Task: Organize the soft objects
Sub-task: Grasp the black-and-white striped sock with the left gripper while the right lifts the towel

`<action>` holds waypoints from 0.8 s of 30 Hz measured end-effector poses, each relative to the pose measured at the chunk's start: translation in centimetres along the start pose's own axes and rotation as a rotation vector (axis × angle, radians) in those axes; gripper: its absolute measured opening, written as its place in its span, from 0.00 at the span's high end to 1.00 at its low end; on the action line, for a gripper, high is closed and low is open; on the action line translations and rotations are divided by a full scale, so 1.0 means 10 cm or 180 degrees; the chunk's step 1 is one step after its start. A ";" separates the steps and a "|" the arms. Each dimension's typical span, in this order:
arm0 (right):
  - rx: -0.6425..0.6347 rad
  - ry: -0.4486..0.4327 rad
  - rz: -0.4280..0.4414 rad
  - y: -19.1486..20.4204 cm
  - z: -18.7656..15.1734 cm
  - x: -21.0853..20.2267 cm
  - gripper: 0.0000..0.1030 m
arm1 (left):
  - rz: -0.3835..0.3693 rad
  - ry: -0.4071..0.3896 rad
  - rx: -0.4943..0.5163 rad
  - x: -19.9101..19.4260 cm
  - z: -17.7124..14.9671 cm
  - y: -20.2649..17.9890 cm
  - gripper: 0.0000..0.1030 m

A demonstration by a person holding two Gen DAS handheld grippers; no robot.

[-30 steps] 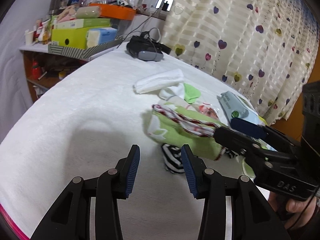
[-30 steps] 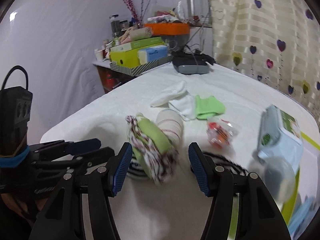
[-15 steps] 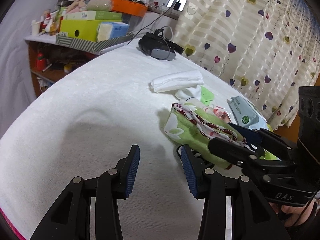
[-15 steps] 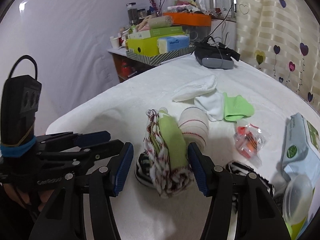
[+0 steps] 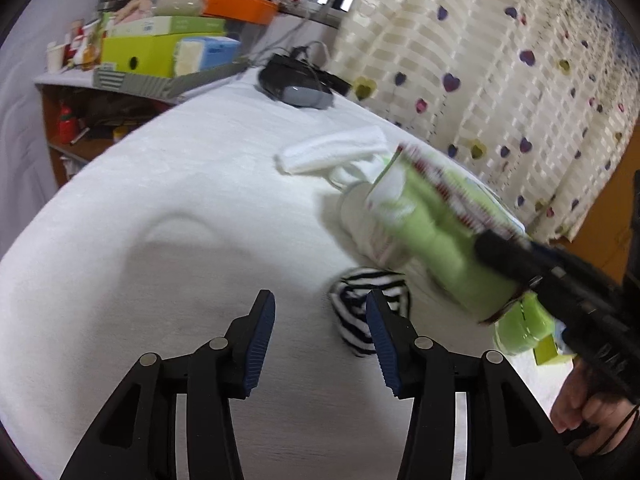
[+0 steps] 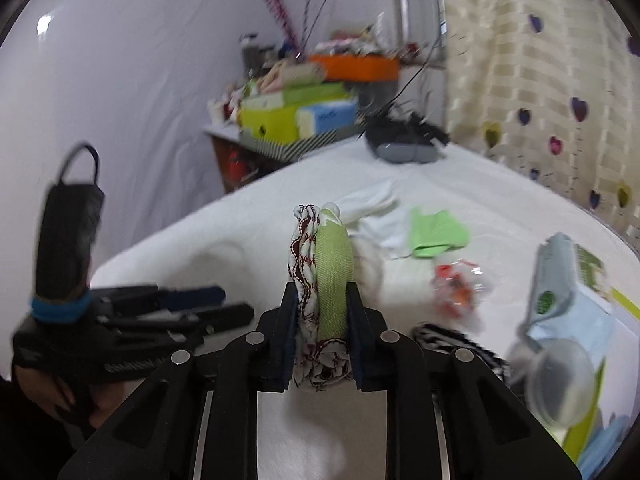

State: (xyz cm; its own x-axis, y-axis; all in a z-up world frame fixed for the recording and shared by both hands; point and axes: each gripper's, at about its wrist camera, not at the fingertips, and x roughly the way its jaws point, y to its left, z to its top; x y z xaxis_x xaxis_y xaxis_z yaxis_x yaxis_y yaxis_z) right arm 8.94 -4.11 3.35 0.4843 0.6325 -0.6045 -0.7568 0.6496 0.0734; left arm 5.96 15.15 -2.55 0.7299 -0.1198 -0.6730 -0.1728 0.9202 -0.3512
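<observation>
My right gripper [image 6: 322, 312] is shut on a folded green cloth with a red-and-white patterned edge [image 6: 328, 272] and holds it lifted above the white bed [image 6: 248, 236]. The same cloth [image 5: 436, 232] shows blurred in the left wrist view, held by the right gripper [image 5: 516, 264]. My left gripper [image 5: 316, 324] is open and empty, low over the bed, just left of a black-and-white striped sock [image 5: 360, 308]. A white rolled cloth [image 5: 332, 152], a red-striped white roll [image 5: 360, 216] and a green cloth [image 6: 438, 232] lie further back.
A wipes pack [image 6: 560, 276], a clear lid [image 6: 560, 372] and a small red-orange packet [image 6: 456, 288] lie at the right. A black device with cables [image 5: 296, 84] sits at the bed's far end. A cluttered shelf with boxes [image 5: 160, 48] stands behind; heart-patterned curtain [image 5: 500, 60] at right.
My right gripper closed on the green patterned cloth and lifted it off the bed, uncovering the striped sock. The left gripper stayed open, almost still.
</observation>
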 end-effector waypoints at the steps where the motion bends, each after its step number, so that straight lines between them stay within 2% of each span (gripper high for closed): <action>1: 0.0020 -0.0017 -0.0008 -0.01 0.00 -0.03 0.78 | -0.0022 0.0022 0.0035 0.02 0.00 -0.04 0.55; 7: 0.0173 -0.0078 -0.0066 -0.13 -0.07 -0.17 0.78 | -0.0037 0.0154 0.0200 0.23 0.02 -0.29 0.55; 10: 0.0234 -0.0098 -0.0095 -0.20 -0.10 -0.24 0.78 | 0.0069 0.0262 0.0246 0.37 0.02 -0.38 0.55; 14: 0.0276 -0.0121 -0.0153 -0.25 -0.13 -0.30 0.78 | 0.0212 0.0228 0.0355 0.42 0.01 -0.48 0.55; 16: 0.0298 -0.0130 -0.0175 -0.27 -0.15 -0.32 0.78 | 0.0264 0.0220 0.0361 0.42 0.01 -0.49 0.61; 17: 0.0304 -0.0130 -0.0184 -0.28 -0.16 -0.33 0.78 | 0.0267 0.0224 0.0370 0.42 0.00 -0.49 0.75; 18: 0.0307 -0.0132 -0.0196 -0.28 -0.17 -0.34 0.78 | 0.0249 0.0242 0.0370 0.42 0.00 -0.49 0.84; 24: 0.0321 -0.0163 -0.0264 -0.28 -0.23 -0.41 0.78 | 0.0229 0.0180 0.0408 0.30 -0.05 -0.55 0.87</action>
State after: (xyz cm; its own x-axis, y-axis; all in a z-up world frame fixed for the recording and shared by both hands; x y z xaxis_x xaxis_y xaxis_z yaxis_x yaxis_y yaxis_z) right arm 8.02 -9.49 3.80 0.5672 0.5939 -0.5706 -0.6664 0.7380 0.1058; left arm 8.78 9.50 -3.00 0.6795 -0.0693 -0.7304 -0.1348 0.9668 -0.2172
